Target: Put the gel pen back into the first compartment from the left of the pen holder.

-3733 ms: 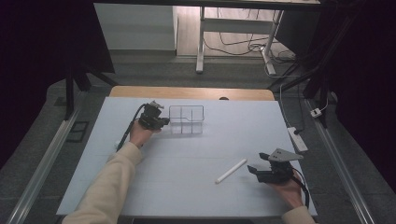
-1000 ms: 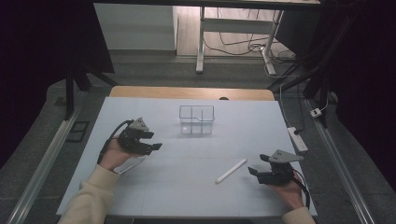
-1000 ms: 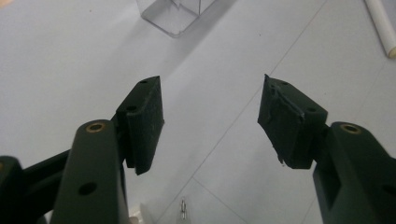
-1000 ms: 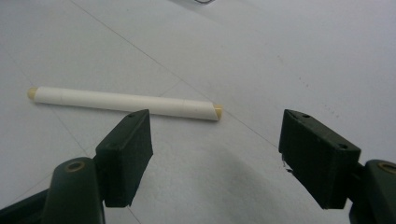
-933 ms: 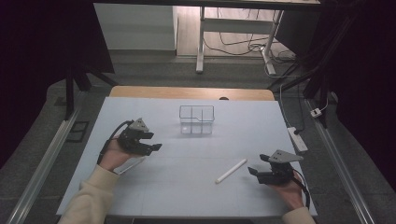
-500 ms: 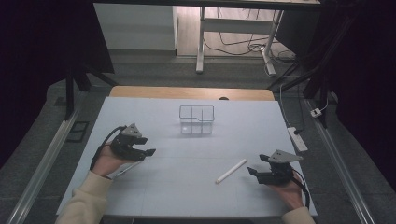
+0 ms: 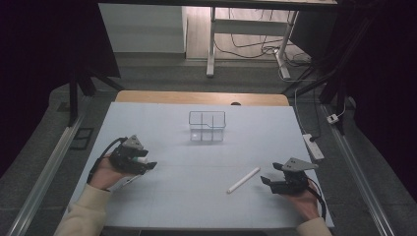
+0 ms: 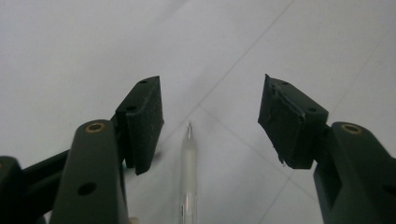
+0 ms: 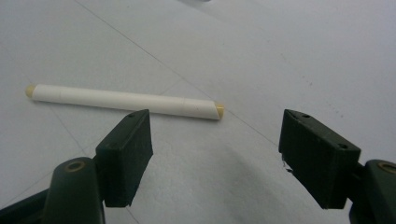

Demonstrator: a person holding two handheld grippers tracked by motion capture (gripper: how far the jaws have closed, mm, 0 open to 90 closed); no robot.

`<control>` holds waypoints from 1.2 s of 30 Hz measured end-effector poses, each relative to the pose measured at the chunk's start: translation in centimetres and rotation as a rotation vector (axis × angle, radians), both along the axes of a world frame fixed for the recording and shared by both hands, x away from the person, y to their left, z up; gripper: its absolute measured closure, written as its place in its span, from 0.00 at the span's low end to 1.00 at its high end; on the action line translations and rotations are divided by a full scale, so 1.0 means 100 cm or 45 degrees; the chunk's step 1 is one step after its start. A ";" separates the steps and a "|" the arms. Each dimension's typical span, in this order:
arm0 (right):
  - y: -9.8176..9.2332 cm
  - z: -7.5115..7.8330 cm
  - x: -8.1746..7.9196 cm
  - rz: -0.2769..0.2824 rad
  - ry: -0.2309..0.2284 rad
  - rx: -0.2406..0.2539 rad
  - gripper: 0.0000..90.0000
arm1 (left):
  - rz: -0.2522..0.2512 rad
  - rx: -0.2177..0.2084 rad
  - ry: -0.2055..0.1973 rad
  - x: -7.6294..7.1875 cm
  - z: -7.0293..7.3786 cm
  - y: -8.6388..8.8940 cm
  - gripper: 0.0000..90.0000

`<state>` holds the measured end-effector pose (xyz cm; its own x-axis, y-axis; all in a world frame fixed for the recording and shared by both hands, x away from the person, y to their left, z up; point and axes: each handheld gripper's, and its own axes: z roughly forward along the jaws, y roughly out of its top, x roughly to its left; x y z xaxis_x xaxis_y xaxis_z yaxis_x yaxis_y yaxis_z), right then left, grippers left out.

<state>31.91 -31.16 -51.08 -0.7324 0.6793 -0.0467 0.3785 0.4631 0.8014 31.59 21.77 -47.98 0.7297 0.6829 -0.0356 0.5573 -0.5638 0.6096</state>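
Looking down the left gripper, we find its jaws standing wide with a clear plastic pen lying on the table between them, its tip pointing away from us and neither pad touching it. In the high view that gripper sits low at the table's left side. The right gripper is likewise spread open and holds nothing; a white stick — capped at both ends, a marker or chalk holder by the look of it — lies crosswise just beyond its jaws. A clear divided bin stands farther back, well apart from both. We judge the pen to be light, stiff and rather slick, likely to roll on the smooth sheet, so we would close across the middle of its barrel — pads square to its length — and squeeze gently rather than hard.
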 end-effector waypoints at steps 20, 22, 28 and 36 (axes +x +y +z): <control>0.002 0.000 0.002 0.008 0.003 -0.012 0.28 | -0.005 0.182 0.183 -0.008 -0.011 0.007 0.47; 0.002 0.000 0.002 0.008 0.000 -0.011 0.28 | 0.004 0.217 0.199 -0.006 -0.014 0.006 0.47; 0.002 0.000 0.001 0.006 0.002 -0.014 0.28 | 0.019 0.249 0.224 -0.003 -0.019 0.005 0.49; 0.002 0.000 0.001 0.009 0.004 -0.015 0.28 | -0.002 0.278 0.282 0.005 -0.029 0.001 0.55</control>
